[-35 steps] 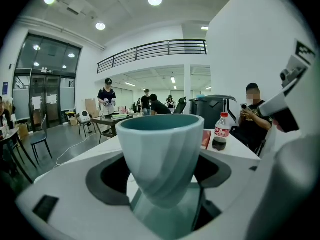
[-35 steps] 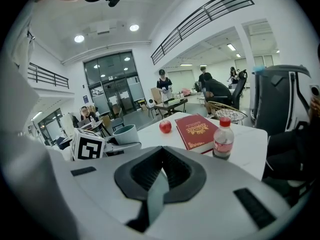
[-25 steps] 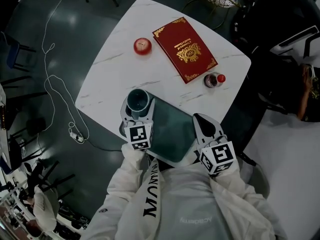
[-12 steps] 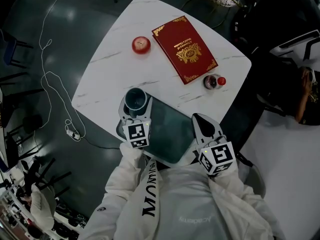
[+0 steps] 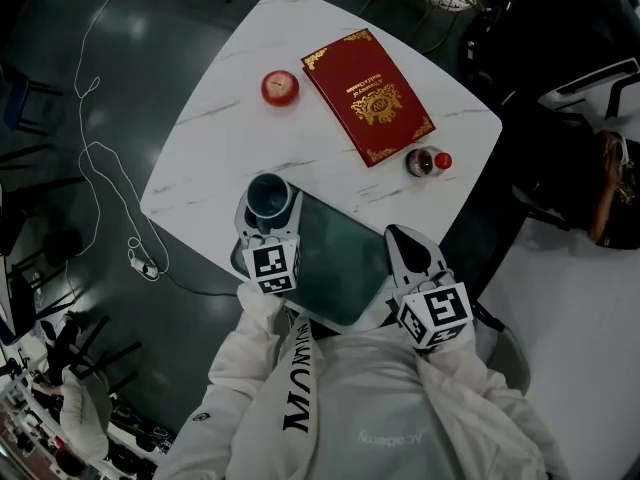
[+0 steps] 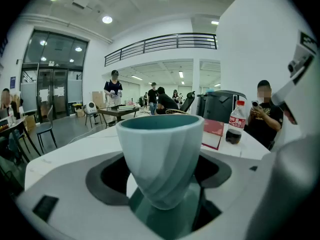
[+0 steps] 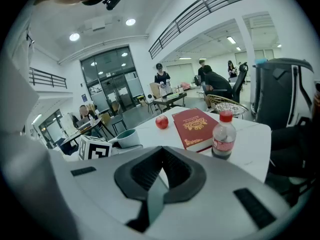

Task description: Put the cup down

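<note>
A pale teal cup (image 5: 269, 197) with a ribbed wall stands upright between the jaws of my left gripper (image 5: 270, 216), which is shut on it. The cup sits at the near left of the white marble table (image 5: 220, 138), by the left edge of a dark teal tray (image 5: 345, 263). In the left gripper view the cup (image 6: 161, 156) fills the middle, its base just over the glossy tray; I cannot tell whether it touches. My right gripper (image 5: 402, 238) is over the tray's right edge, shut with nothing in it (image 7: 159, 170).
A red book (image 5: 368, 95) lies at the far middle of the table, a red apple (image 5: 280, 87) to its left and a small red-capped bottle (image 5: 427, 160) to its right. A cable (image 5: 95, 158) trails on the floor at the left. People sit at other tables.
The left gripper and the cup have edged slightly left and look a little lower. The right gripper has stayed put.
</note>
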Motion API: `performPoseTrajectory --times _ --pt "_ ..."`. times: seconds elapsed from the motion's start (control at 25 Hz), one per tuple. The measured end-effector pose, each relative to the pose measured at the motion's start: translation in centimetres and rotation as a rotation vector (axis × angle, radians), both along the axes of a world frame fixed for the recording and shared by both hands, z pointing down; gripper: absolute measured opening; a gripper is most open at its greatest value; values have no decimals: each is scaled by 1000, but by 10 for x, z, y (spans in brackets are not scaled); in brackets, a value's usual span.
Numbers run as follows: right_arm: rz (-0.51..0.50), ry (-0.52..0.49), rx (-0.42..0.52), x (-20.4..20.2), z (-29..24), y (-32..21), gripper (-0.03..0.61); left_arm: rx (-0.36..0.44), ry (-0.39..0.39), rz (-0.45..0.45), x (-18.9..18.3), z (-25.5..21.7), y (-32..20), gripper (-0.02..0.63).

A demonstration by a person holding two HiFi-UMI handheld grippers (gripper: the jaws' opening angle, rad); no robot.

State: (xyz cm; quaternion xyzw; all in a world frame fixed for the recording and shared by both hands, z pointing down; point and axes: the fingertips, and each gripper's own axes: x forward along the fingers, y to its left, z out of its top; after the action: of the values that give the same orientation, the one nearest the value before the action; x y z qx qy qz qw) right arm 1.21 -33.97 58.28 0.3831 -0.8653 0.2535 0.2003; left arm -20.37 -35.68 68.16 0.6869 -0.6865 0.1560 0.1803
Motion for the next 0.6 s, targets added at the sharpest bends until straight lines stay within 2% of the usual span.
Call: performPoseTrajectory --times 0.24,0.6 --pt "23 -12 -7 2 -2 2 5 -19 8 -10 -1 4 4 382" --pt "57 -13 -7 12 -8 15 5 -71 18 36 8 12 9 382"
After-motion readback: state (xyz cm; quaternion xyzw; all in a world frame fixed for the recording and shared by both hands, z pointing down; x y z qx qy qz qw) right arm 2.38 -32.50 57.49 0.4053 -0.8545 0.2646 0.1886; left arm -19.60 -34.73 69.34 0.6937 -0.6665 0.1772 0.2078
